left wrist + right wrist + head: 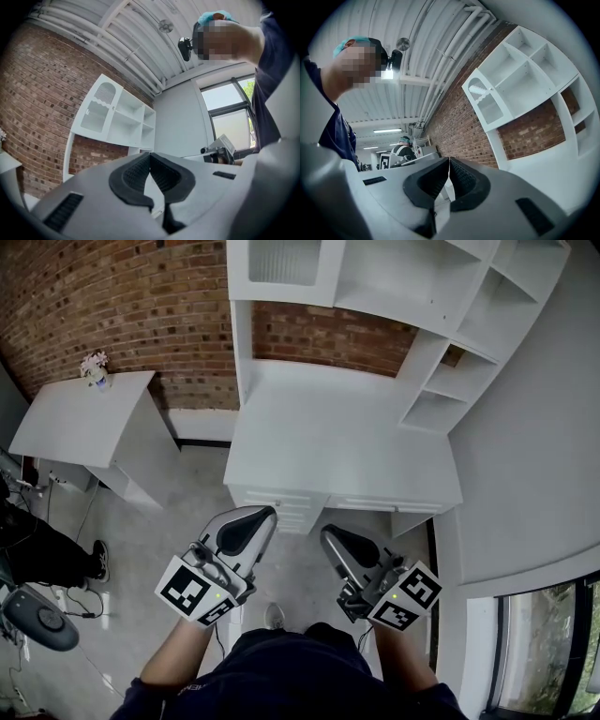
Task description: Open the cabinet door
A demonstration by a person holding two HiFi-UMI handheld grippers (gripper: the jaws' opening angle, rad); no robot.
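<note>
Head view: the white-framed cabinet door with a ribbed glass panel sits in the top-left compartment of the white shelf unit. The unit stands on the white desk, against the red brick wall. The door is closed and flush with its frame. Its face points out into the room, toward the person, and its long axis is upright. Left gripper view shows the door with an arched top on the glass. Right gripper view shows the door with open shelves beside it.

Left gripper: jaws fully together, pads meeting at the tips, nothing between them, touching nothing. Right gripper: same, closed on itself, empty. Both are held side by side just in front of the desk's drawer fronts. They point toward the unit and are well apart from the door.
</note>
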